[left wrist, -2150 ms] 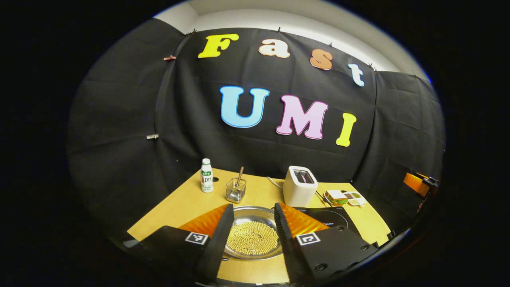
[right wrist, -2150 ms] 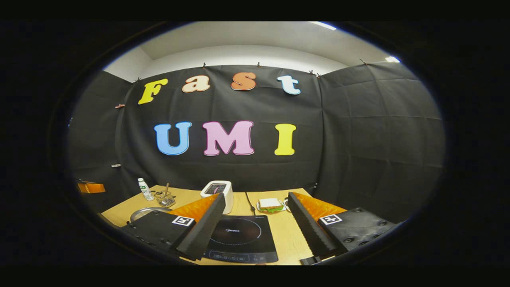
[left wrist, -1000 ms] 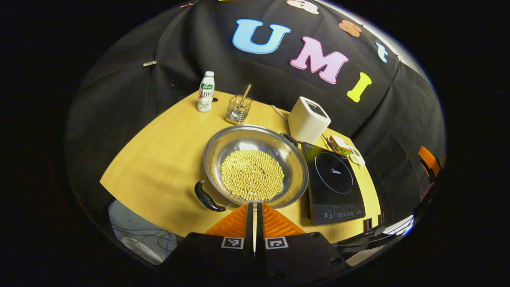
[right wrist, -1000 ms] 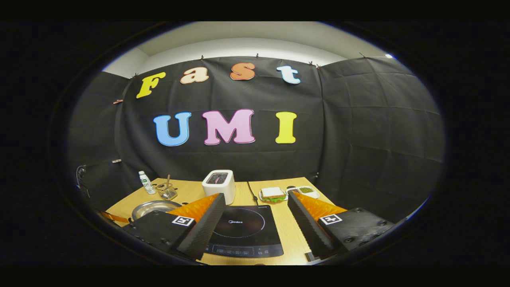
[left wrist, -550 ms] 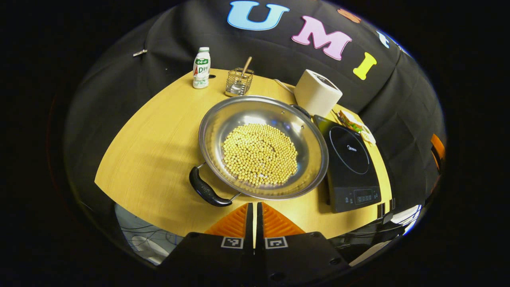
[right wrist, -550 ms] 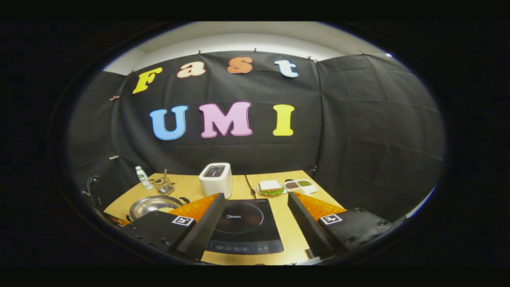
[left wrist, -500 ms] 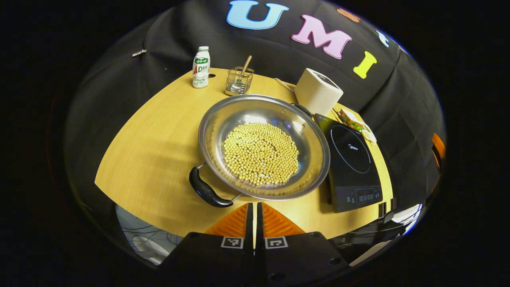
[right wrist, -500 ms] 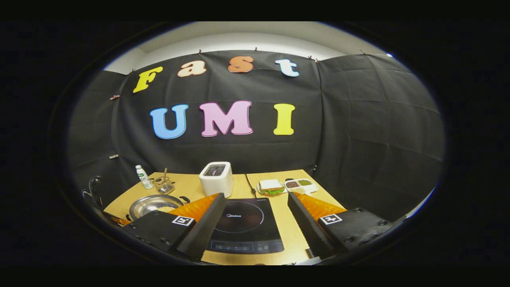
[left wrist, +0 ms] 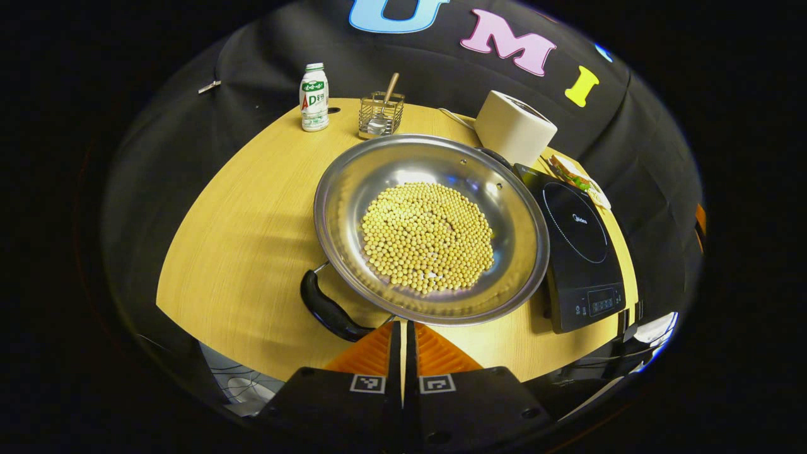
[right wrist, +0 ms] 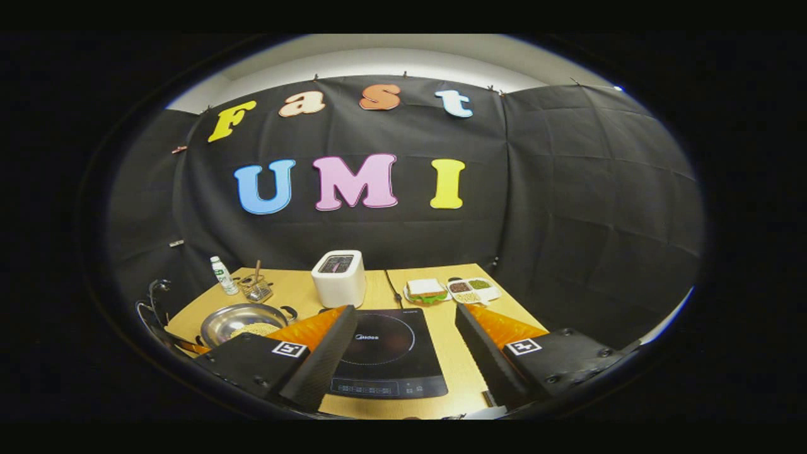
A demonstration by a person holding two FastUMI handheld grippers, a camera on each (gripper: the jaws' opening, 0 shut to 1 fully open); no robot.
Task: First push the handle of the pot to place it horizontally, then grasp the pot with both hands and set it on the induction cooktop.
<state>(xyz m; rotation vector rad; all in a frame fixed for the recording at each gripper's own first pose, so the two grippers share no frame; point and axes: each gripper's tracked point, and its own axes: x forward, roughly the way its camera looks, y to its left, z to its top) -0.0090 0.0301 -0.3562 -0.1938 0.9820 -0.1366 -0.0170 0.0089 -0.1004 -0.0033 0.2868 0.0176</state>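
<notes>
A wide steel pot (left wrist: 353, 202) full of yellow beans (left wrist: 429, 236) sits on the wooden table, left of the black induction cooktop (left wrist: 577, 246). Its near black handle (left wrist: 328, 309) points toward the front left; the far handle (left wrist: 498, 156) peeks past the rim by the toaster. My left gripper (left wrist: 401, 328) is shut with nothing in it, just before the pot's near rim and right of the near handle. In the right gripper view the pot (right wrist: 243, 318) lies at the left, and my right gripper (right wrist: 403, 337) stands open above the cooktop (right wrist: 384, 353).
At the back of the table stand a white bottle (left wrist: 313, 98), a wire holder with a spoon (left wrist: 380, 115) and a white toaster (left wrist: 514, 126). A sandwich plate (right wrist: 425, 290) and a small divided dish (right wrist: 473, 289) lie behind the cooktop. The table's front edge (left wrist: 252, 359) is close.
My left gripper went from open to shut, then tilted down and moved in toward the pot's near rim. The right gripper's view has tilted down slightly over the cooktop.
</notes>
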